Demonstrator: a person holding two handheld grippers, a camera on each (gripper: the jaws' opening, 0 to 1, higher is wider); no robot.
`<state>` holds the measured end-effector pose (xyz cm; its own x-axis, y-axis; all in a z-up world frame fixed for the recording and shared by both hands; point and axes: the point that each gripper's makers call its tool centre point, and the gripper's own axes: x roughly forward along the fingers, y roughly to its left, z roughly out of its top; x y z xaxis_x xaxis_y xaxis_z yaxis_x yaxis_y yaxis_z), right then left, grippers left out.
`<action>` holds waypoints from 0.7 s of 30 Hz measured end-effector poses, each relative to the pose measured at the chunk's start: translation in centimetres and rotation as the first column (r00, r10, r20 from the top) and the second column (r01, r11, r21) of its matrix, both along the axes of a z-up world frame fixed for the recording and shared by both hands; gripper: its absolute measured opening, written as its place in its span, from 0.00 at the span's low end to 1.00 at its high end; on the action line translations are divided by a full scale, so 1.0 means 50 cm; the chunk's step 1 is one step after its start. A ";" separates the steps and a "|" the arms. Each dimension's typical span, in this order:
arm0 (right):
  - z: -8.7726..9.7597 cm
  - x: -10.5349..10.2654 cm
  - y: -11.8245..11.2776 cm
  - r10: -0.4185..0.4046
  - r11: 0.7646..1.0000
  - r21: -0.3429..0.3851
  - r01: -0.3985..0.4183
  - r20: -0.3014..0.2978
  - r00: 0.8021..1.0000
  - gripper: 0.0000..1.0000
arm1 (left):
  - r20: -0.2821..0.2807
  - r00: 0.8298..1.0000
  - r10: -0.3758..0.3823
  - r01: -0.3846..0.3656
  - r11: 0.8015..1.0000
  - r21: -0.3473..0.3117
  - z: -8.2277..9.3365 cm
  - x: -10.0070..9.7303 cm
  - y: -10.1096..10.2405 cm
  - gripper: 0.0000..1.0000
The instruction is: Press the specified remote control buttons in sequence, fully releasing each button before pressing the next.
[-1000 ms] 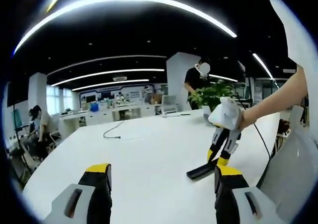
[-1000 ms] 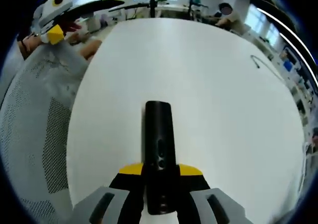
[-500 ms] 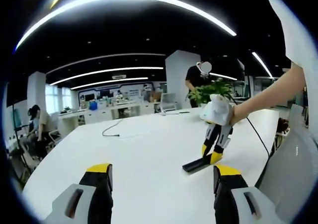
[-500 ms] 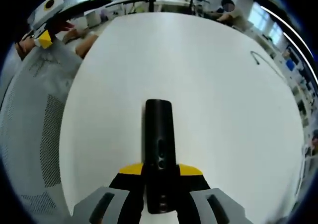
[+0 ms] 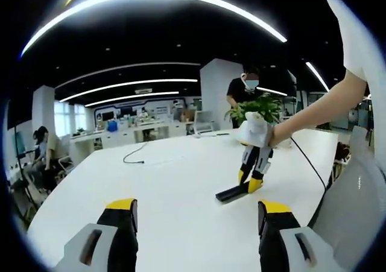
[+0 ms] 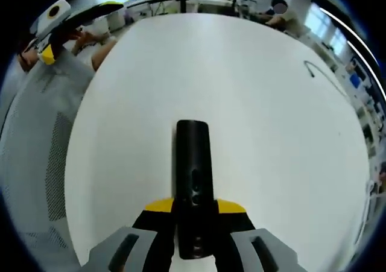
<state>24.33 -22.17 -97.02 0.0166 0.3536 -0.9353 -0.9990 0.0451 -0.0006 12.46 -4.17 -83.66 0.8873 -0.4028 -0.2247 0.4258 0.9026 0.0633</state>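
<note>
At the bottom centre of the right gripper view, the right gripper (image 6: 193,215) pinches the near end of a black remote control (image 6: 193,181), its yellow-tipped jaws pressed against the two long sides while the far end reaches up the frame over the white table (image 6: 253,91). Seen from the left gripper view, the same remote (image 5: 231,192) sits right of centre, its far end seemingly resting on the tabletop. The left gripper (image 5: 196,215) hangs spread and empty at the bottom of its own view, well apart from the remote.

The remote looks like a slim, rigid plastic bar, probably light, with smooth sides that could slip or pivot under a downward press. Holding it across the narrow sides near one end, as now, leaves the button face open; a press at the free end would likely lever it, so the table should take the load.

No container shows apart from a potted plant (image 5: 259,108) at the right of the left gripper view, leafy, its pot hidden.
</note>
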 end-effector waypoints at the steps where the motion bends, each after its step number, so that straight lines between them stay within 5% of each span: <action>1: 0.000 0.002 0.001 0.003 1.000 -0.001 -0.003 0.000 1.000 0.21 | -0.001 1.000 -0.001 0.001 1.000 0.001 0.000 0.000 0.000 0.85; 21: 0.001 0.056 0.008 0.027 1.000 0.002 -0.027 -0.005 1.000 0.21 | -0.015 1.000 -0.007 0.007 1.000 0.006 -0.006 -0.001 -0.002 0.83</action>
